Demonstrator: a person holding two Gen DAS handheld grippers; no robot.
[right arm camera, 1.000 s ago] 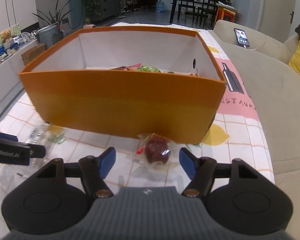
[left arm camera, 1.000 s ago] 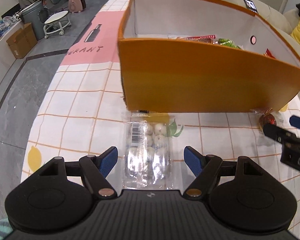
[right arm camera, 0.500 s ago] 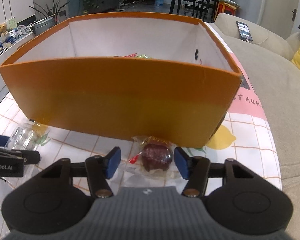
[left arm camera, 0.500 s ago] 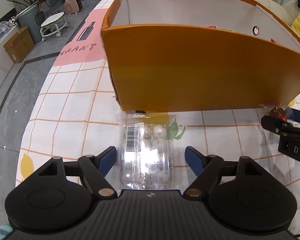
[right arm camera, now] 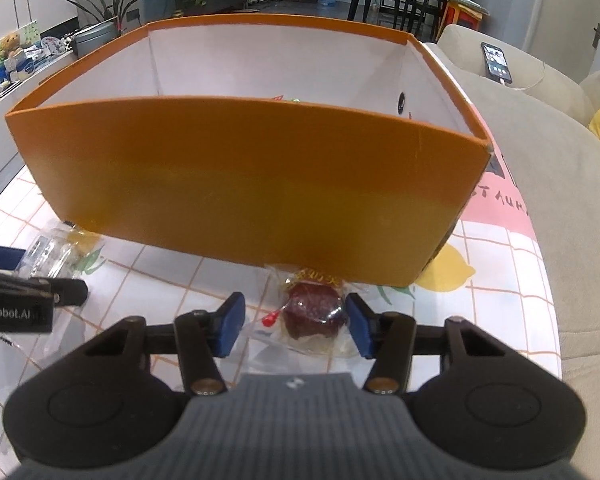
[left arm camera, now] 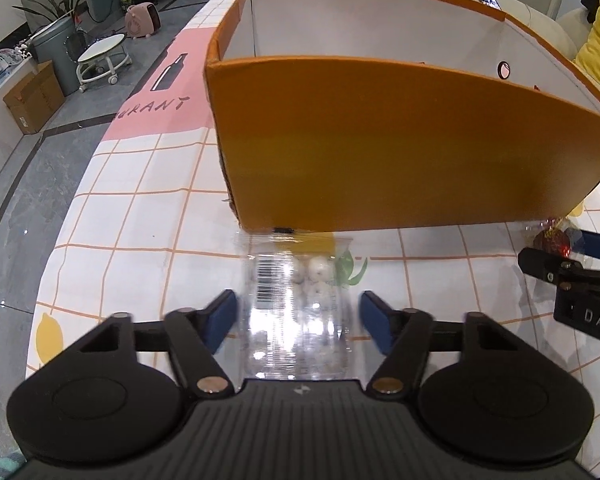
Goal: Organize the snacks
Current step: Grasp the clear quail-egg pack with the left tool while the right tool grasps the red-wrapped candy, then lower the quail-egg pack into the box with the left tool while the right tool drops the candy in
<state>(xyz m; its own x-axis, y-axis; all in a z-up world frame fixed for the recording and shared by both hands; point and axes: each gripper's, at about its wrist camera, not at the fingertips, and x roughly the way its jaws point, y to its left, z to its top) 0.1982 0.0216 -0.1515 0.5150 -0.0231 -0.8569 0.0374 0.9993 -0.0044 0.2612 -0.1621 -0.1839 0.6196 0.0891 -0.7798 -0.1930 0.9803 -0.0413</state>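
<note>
A clear bag of white round candies (left arm camera: 296, 300) lies on the tablecloth in front of the orange box (left arm camera: 400, 152). My left gripper (left arm camera: 298, 322) is open, its blue pads on either side of the bag. A dark red wrapped snack (right arm camera: 314, 312) lies by the box's near wall (right arm camera: 240, 184). My right gripper (right arm camera: 294, 322) is open around it, the pads close to the wrapper. The snack also shows in the left wrist view (left arm camera: 550, 238), and the candy bag in the right wrist view (right arm camera: 56, 250).
The box holds a few wrapped snacks, barely visible over its rim (right arm camera: 284, 98). The checked tablecloth (left arm camera: 132, 208) ends at the table's left edge above a grey floor. A beige sofa (right arm camera: 572, 184) with a phone (right arm camera: 496, 62) lies to the right.
Both grippers moved forward and lower toward the box. The left pads now flank the candy bag. The right jaws narrowed around the red snack.
</note>
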